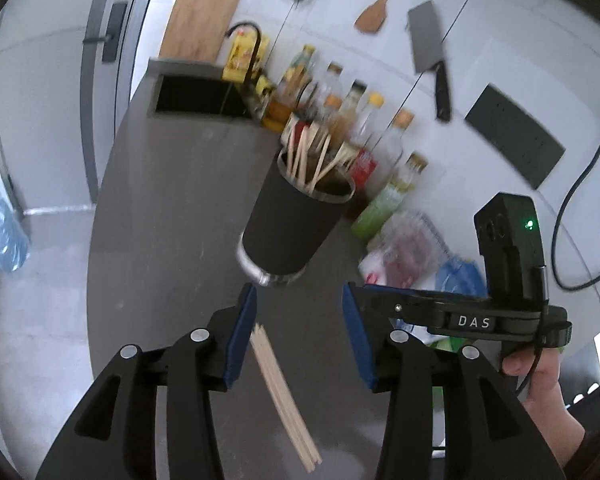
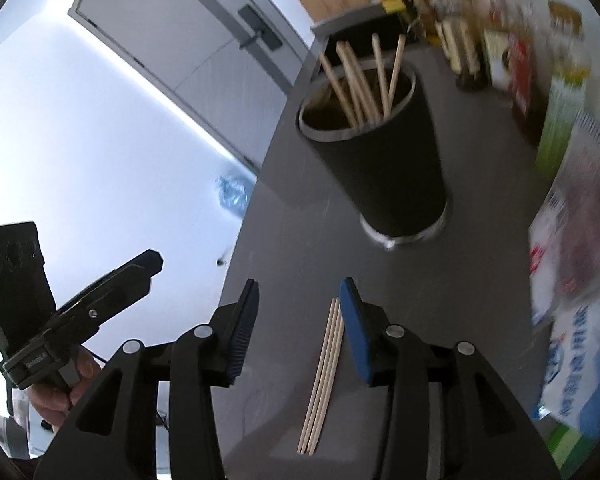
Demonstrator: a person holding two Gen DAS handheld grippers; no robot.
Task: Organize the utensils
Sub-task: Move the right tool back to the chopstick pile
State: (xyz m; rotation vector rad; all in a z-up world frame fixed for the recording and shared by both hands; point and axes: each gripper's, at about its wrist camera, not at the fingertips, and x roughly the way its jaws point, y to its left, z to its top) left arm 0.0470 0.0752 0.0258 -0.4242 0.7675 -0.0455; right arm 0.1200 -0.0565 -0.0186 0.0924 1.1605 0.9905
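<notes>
Left wrist: "DAS" on right tool (image 1: 474, 322).

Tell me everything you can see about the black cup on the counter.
The black cup is tall and tapered, matte dark with a silvery metal rim and base. It stands upright on the grey counter, open-topped, holding several pale wooden chopsticks that lean and fan out above its rim. Bottles crowd behind it. Neither pair of tongs touches it.

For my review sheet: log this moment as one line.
left gripper: open, empty | right gripper: open, empty | loose wooden chopsticks: flat on grey counter | black metal cup: holds chopsticks
</notes>
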